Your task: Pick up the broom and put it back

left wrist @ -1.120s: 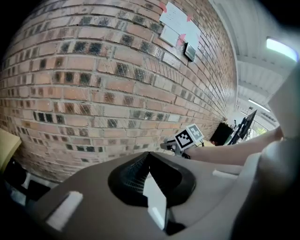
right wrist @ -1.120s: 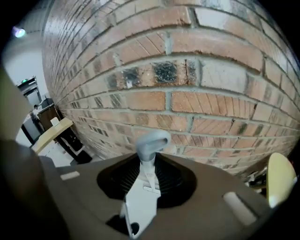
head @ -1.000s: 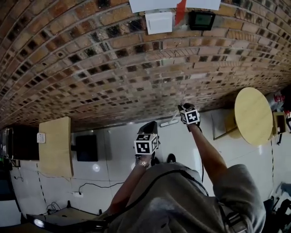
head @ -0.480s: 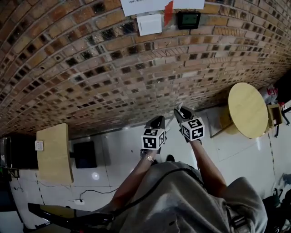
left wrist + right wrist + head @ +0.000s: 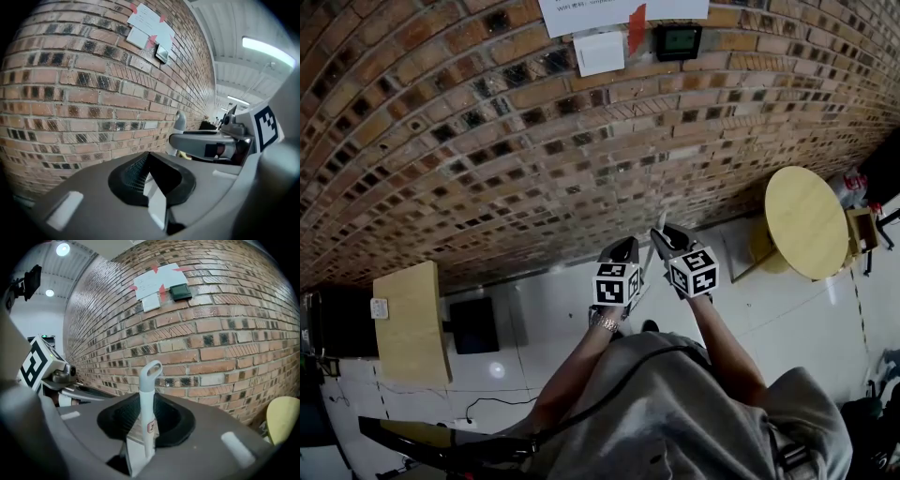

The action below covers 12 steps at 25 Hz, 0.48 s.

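At the far left, low by the wall, you have one wooden panel (image 5: 408, 323) and one dark box (image 5: 476, 328). Next comes your left gripper (image 5: 147, 157). Its jaws meet at the tips with nothing between them, so it takes no share of the load.

Just beside it, your right gripper (image 5: 149, 427) has its jaws closed partway onto the broom (image 5: 146, 399). They clamp the white handle a little below its hanging loop. The handle stands upright in front of the brick wall (image 5: 225, 333).

Judging by that grip, the pickup looks done. What is left is putting it back, and no hook or stand shows in any view. The brush end is also out of sight, so you cannot tell whether it is clear of the floor.

Further right stands one round yellow table (image 5: 806, 223).

The count is one broom, two grippers and one table. On the wall are one white plate (image 5: 600, 53) and one small dark panel (image 5: 678, 40), below some taped paper.
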Each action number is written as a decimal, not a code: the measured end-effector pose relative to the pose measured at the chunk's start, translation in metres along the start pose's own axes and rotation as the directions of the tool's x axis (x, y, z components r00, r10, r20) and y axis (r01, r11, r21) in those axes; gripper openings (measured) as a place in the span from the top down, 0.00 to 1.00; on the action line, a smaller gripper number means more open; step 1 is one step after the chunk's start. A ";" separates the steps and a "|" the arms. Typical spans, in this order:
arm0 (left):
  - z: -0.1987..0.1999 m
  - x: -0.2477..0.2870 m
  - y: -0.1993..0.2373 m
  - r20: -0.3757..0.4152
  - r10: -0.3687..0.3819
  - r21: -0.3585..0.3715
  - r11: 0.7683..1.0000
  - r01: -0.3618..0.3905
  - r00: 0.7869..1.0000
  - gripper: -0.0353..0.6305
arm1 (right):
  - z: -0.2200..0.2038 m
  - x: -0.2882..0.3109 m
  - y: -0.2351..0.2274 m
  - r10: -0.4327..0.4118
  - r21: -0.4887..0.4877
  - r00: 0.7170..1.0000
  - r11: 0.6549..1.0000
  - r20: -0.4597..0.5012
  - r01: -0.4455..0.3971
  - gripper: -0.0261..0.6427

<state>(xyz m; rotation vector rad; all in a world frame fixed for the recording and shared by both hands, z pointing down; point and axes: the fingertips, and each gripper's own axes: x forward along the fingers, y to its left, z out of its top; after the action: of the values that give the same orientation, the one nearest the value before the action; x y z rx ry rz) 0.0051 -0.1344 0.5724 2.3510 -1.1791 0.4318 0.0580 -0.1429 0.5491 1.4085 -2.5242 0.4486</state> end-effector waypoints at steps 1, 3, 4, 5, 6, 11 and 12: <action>0.002 0.000 -0.001 0.010 -0.013 -0.024 1.000 0.013 1.000 1.00 | -0.001 0.000 0.001 0.002 -0.005 1.000 1.000 -0.004 -0.002 0.83; 0.003 0.000 0.001 0.023 -0.021 -0.056 0.998 0.022 1.000 1.00 | -0.003 0.001 0.003 0.003 -0.014 1.000 1.000 -0.009 -0.003 0.83; 0.003 0.001 0.002 0.023 -0.017 -0.058 0.998 0.019 1.000 1.00 | -0.004 0.002 0.003 0.003 -0.019 1.000 1.000 -0.013 -0.003 0.83; 0.003 0.001 0.003 0.021 -0.013 -0.056 0.998 0.014 1.000 1.00 | -0.004 0.002 0.002 0.002 -0.024 1.000 1.000 -0.016 -0.002 0.83; 0.002 0.001 0.003 0.018 -0.009 -0.055 0.998 0.010 1.000 1.00 | -0.005 0.003 0.002 0.001 -0.028 1.000 1.000 -0.020 -0.002 0.83; -0.002 0.002 0.005 0.001 0.003 -0.051 0.999 -0.003 1.000 1.00 | -0.005 0.006 -0.006 -0.017 -0.047 0.999 0.999 -0.031 0.016 0.83; -0.002 0.002 0.005 -0.002 0.004 -0.050 0.999 -0.004 1.000 1.00 | -0.006 0.008 -0.009 -0.025 -0.049 0.999 0.999 -0.035 0.023 0.83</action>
<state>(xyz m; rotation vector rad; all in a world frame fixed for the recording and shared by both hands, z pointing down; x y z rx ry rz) 0.0018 -0.1371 0.5763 2.3052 -1.1811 0.4006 0.0619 -0.1518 0.5584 1.3995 -2.4707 0.4020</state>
